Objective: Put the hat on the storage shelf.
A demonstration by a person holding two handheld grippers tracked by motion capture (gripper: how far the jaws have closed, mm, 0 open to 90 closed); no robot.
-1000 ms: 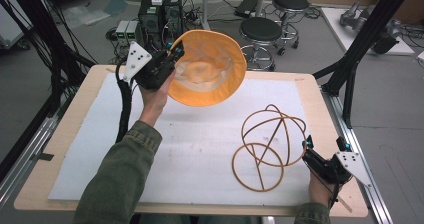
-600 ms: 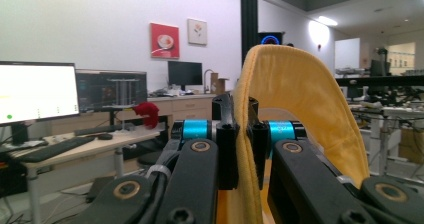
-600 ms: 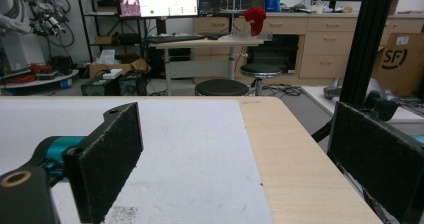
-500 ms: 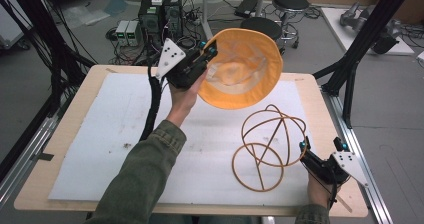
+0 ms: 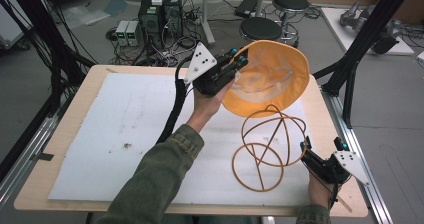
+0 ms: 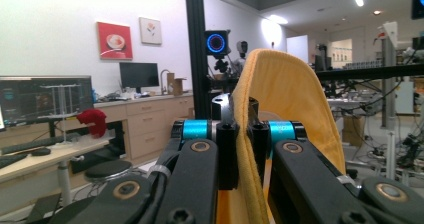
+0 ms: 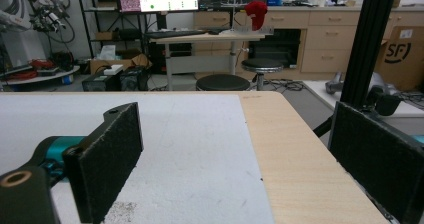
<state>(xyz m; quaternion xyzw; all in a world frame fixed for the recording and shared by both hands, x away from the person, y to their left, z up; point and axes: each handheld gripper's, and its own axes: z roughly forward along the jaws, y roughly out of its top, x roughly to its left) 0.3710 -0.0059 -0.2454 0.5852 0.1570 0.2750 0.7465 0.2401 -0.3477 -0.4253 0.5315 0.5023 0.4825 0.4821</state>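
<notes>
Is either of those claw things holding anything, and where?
The left gripper pinches the orange hat by its brim edge, lifted above the table. The right gripper is open, holding nothing.

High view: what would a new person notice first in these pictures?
First, the orange hat, held up in the air above the far right part of the table, its edge pinched in the left gripper. Next, the round wire frame standing on the white sheet below it, with the right gripper open beside it.

Bare white mat [image 5: 125,124] at left; wire frame [image 5: 270,144] and raised orange hat [image 5: 270,76] crowding the right.
</notes>
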